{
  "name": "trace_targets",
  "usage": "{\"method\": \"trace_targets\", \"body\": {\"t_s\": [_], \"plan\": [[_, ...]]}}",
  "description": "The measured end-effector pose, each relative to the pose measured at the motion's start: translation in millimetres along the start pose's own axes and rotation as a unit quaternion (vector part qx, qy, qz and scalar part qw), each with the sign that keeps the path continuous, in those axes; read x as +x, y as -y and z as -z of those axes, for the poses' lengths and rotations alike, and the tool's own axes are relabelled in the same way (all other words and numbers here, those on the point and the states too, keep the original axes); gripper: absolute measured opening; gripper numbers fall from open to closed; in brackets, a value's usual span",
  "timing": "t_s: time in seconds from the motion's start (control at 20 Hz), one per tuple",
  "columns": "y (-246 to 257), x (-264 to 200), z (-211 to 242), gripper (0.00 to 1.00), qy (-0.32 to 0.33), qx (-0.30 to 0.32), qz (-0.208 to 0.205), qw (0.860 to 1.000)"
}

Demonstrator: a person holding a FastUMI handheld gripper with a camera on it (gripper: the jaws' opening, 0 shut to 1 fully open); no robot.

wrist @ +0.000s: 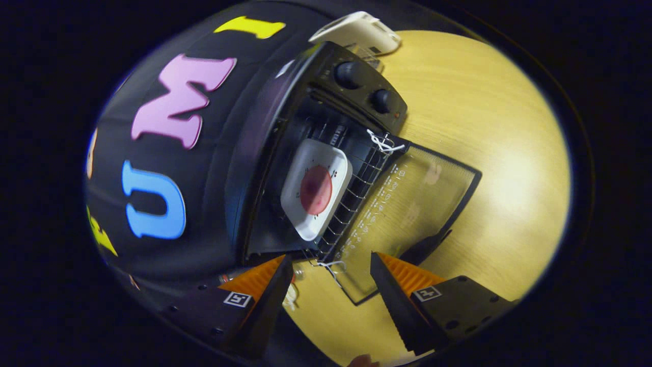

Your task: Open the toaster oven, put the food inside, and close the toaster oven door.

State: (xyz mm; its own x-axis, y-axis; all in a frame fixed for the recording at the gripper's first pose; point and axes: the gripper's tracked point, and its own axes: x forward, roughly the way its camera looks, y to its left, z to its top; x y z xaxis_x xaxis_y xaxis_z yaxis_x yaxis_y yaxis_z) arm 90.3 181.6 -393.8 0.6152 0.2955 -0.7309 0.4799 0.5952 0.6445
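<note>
Toaster oven (285, 168) stands on the wooden desk (489, 153) against the booth's black cloth wall, and the tilted camera shows it rolled on its side. Its dark body sits nearest the wall, and its cavity lies open toward the tool. Inside the cavity, a white square plate (316, 189) rests on the wire rack (351, 204), with a round reddish piece of food (316, 189) lying in the plate's middle; what kind of food it is cannot be told from this angle. Two round knobs (348, 75) sit on the control panel beside the cavity. Beyond that panel, a white box-like object (359, 31) lies on the desk, just past the oven. The glass door (407, 204) is folded fully down, lying flat over the desk and reaching out from the rack's front edge. White string (383, 142) is tied at the door's hinge corner near the knobs, and another bit of string (328, 265) shows at the opposite corner, just ahead of the fingers. The tool (331, 300) hovers in front of the door's near corner with its fingers spread wide apart, gripping nothing; bare desk shows between them.
</note>
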Motion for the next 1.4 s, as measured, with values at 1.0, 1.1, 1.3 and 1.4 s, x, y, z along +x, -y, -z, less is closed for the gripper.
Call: {"method": "trace_targets", "body": {"t_s": [1.0, 1.1, 1.3, 1.4], "plan": [[112, 41, 49, 0.99, -0.056, -0.414, 0.177, 0.891], [109, 42, 49, 1.00, -0.054, -0.409, 0.182, 0.892], [111, 44, 50, 1.00, -0.053, -0.414, 0.180, 0.891], [111, 42, 48, 1.00, -0.052, -0.415, 0.179, 0.891]]}}
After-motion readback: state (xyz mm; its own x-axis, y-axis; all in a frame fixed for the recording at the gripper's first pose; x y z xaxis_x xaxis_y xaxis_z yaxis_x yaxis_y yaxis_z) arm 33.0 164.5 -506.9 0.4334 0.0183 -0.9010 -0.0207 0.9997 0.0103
